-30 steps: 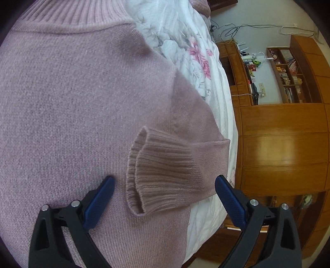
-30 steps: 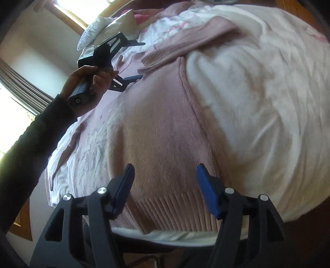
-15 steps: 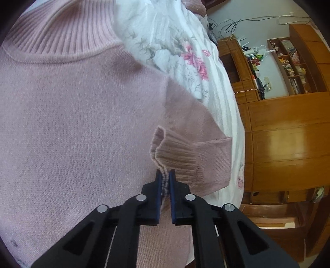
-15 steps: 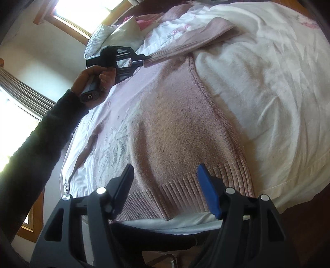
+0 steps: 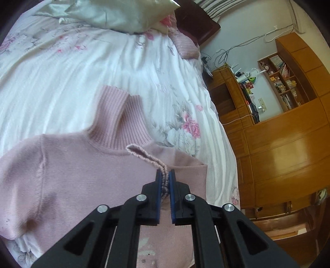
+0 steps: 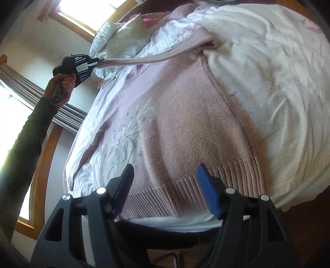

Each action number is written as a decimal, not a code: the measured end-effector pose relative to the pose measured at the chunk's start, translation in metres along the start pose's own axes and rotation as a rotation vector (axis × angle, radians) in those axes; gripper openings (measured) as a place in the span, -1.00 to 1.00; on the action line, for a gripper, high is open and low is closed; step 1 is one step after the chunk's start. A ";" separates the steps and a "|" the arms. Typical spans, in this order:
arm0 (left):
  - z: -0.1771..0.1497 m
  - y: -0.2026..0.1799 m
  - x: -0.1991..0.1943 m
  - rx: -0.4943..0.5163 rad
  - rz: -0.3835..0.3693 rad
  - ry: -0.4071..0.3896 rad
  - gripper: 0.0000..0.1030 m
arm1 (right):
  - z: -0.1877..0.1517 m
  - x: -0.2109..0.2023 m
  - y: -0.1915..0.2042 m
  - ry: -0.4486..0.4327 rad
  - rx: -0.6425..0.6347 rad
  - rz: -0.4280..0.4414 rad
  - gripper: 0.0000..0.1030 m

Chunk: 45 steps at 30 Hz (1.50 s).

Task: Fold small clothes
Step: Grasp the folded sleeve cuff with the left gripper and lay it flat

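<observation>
A pink sweater point(image 6: 185, 115) lies spread flat on the bed point(image 6: 268, 82), its ribbed hem point(image 6: 185, 198) at the near edge and its turtleneck collar point(image 5: 121, 119) pointing toward the pillows point(image 5: 115, 14). Wooden shelving point(image 5: 282, 76) against the far wall holds books and small items, too small to make out.

The left gripper point(image 5: 165, 177) is clamped on the ribbed cuff point(image 5: 164, 175) of one sleeve point(image 6: 154, 58), raised above the sweater's chest so the sleeve stretches taut from the shoulder to the gripper. In the right wrist view a hand point(image 6: 61, 86) in a dark sleeve holds that gripper near the pillows. The right gripper point(image 6: 165, 181) has its fingers point(image 6: 208, 195) spread wide, hovering over the hem and holding nothing. A floral sheet point(image 5: 181, 123) covers the bed around the sweater, and wooden cabinets point(image 5: 284, 154) stand beside it.
</observation>
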State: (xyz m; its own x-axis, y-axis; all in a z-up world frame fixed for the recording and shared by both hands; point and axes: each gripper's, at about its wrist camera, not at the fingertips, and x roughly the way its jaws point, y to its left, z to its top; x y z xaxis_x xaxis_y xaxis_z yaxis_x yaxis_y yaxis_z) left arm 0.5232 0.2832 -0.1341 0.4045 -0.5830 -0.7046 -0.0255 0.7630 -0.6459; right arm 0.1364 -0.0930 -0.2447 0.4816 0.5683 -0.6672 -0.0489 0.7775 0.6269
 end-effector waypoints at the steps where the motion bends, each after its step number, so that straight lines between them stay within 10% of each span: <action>1: 0.000 0.006 -0.005 -0.008 0.005 -0.007 -0.88 | 0.000 0.000 0.002 0.002 -0.002 0.000 0.25; 30: -0.028 0.194 -0.001 -0.243 0.082 0.031 -0.88 | -0.006 0.029 0.030 0.071 -0.036 -0.029 0.25; 35: -0.035 0.191 -0.006 -0.174 0.268 -0.031 -0.88 | -0.006 0.032 0.029 0.076 -0.029 -0.034 0.25; 41: -0.049 0.146 0.003 -0.064 0.099 -0.031 -0.48 | -0.008 0.044 0.032 0.099 -0.032 -0.019 0.25; 45: -0.054 0.155 0.039 -0.082 0.151 0.036 -0.46 | -0.008 0.044 0.042 0.093 -0.048 -0.005 0.25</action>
State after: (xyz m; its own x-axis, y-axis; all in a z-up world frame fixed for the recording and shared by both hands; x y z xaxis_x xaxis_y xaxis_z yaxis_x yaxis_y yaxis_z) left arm 0.4856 0.3640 -0.2774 0.3577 -0.4741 -0.8045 -0.1582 0.8183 -0.5526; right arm 0.1485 -0.0327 -0.2511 0.3991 0.5854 -0.7057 -0.0900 0.7910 0.6052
